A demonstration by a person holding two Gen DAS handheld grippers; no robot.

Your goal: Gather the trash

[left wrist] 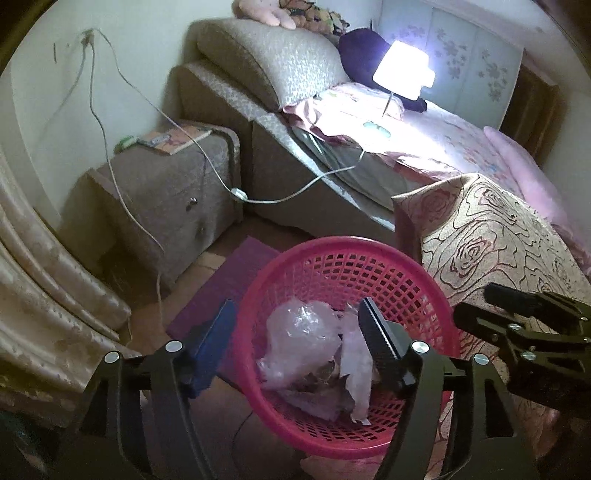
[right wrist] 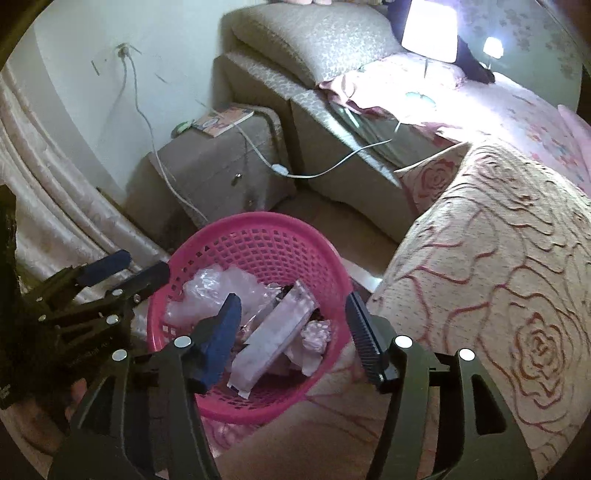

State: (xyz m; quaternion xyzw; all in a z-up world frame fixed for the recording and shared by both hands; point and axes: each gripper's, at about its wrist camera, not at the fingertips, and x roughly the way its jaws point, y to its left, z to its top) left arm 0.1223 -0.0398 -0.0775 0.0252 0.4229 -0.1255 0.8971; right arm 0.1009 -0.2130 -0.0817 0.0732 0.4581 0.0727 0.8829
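A: Over the basket (left wrist: 369, 258), our left gripper (left wrist: 295, 325) and right gripper (right wrist: 291, 314) hang apart, empty; wrappers (right wrist: 273, 332) lie inside.
B: Drop looks done. Next we need more trash.

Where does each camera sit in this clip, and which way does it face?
Left wrist: on the left claw, aimed steeply down into the pink basket of trash; own open fingers show, with the right claw at right.
Right wrist: on the right claw, aimed down at the same pink basket; own open fingers show, with the left claw at left.
Shared: basket, crumpled plastic bag, nightstand, bed, lit lamp.
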